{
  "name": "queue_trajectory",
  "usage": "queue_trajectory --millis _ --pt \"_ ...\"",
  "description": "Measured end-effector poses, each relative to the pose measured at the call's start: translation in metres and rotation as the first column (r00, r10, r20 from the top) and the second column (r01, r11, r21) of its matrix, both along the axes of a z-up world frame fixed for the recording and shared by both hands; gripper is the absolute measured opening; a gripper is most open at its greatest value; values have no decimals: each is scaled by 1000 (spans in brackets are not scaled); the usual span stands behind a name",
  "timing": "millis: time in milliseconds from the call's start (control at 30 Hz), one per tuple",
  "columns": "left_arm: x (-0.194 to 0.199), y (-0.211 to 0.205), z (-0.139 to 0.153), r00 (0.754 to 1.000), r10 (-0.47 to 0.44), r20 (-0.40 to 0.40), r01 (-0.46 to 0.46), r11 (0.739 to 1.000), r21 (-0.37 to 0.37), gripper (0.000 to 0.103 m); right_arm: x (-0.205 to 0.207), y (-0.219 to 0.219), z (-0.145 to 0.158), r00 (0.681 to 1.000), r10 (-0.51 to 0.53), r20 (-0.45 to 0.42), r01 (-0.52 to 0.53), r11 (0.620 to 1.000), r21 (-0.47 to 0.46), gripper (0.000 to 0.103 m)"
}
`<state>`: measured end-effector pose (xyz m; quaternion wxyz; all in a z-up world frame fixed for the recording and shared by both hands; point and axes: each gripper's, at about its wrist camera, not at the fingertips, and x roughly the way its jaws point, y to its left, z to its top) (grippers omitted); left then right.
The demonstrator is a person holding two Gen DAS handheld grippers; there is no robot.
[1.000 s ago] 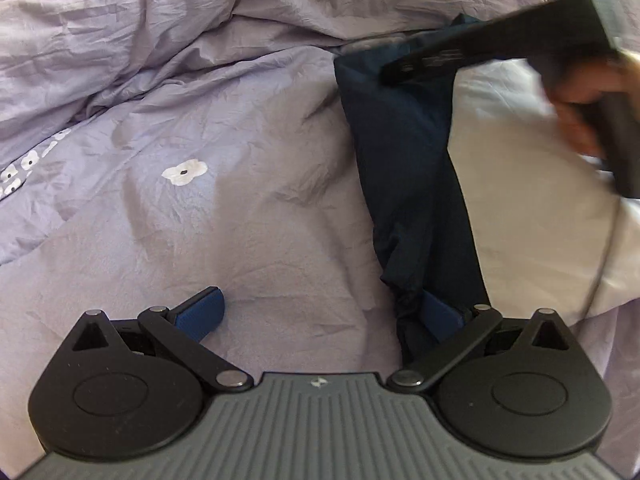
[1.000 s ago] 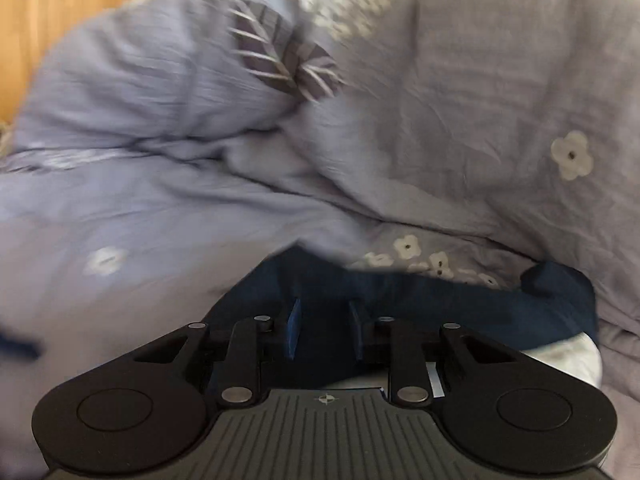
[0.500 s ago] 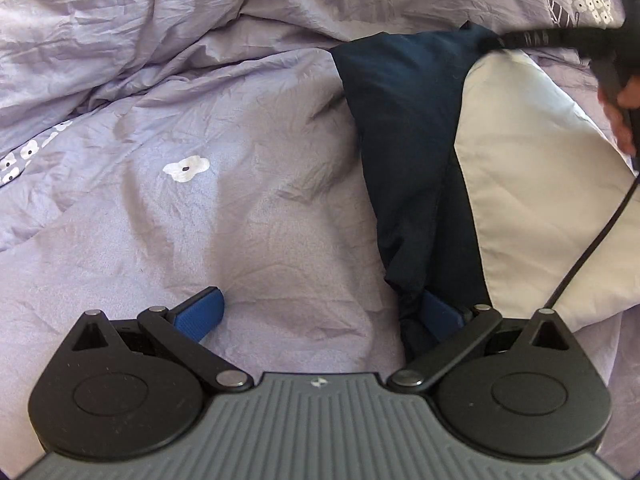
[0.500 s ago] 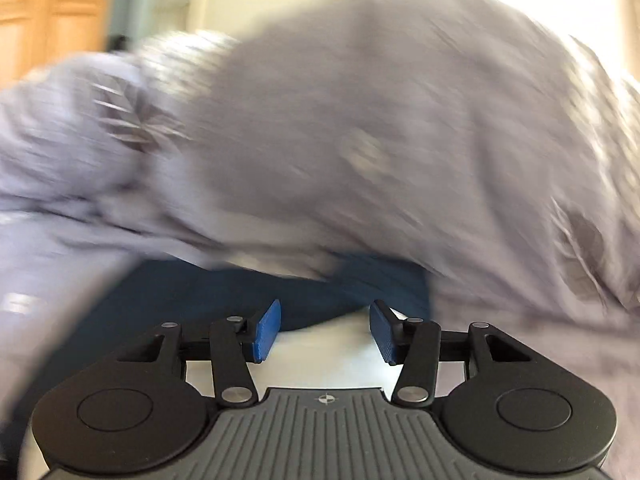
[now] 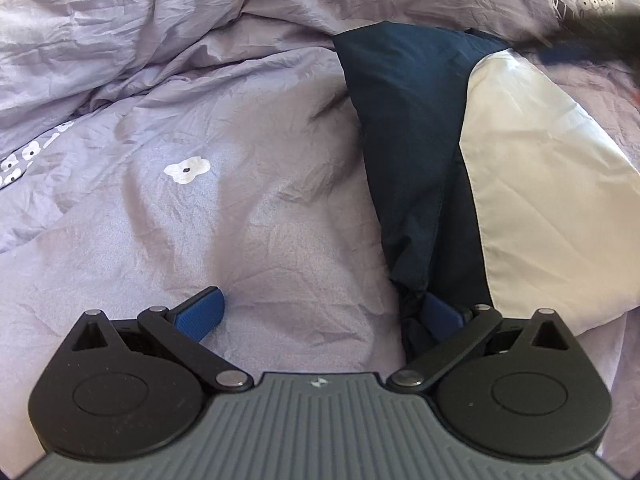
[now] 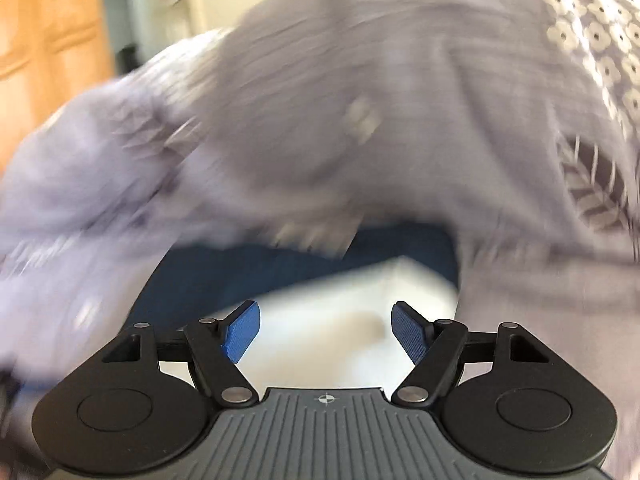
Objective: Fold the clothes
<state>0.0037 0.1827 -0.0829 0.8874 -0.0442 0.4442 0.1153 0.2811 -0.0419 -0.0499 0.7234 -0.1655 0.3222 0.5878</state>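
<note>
Low over the bed (image 5: 240, 208), the left gripper (image 5: 320, 314) gapes wide, its 3 o'clock finger touching the garment (image 5: 404, 128); the right gripper (image 6: 325, 330) hovers open, empty.

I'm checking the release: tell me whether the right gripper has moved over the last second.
Yes. In the left wrist view the right gripper has pulled back from above the navy garment to the top right edge. Its jaws have opened over the white panel.

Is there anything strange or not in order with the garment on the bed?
Yes. The navy and white garment lies only partly folded on the purple duvet. Its near navy end is bunched into a rumpled twist beside one fingertip of the open left gripper. No damage is visible.
</note>
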Motion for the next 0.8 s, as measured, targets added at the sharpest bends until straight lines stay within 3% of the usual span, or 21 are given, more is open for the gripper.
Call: queue_trajectory --millis 100,200,367,433,533,633,800 --pt "-1 3 4 1000 22 -13 -23 999 -24 103 -32 -58 -19 995 97 20 -93 987 -135 81" --pt "-5 5 12 999 38 -28 -39 997 -63 103 -49 -111 -34 989 142 -47 -149 960 -236 81" --pt "-15 -18 41 998 9 -63 -9 1000 -12 103 -63 -166 -4 995 88 -47 -96 969 -229 81" --pt "-18 -29 52 997 -12 -79 10 1000 -20 103 -70 -175 12 995 95 7 -92 978 -187 83" --pt "-19 -43 68 995 3 -100 -7 999 -40 103 -81 -178 23 993 97 69 -88 988 -127 87" --pt "-20 -57 77 993 13 -117 -21 998 -63 103 -90 -169 28 994 97 54 -92 992 -88 89" --pt "-27 -88 85 993 -46 -109 46 999 -6 103 -101 -157 25 990 125 59 -122 991 -57 90"
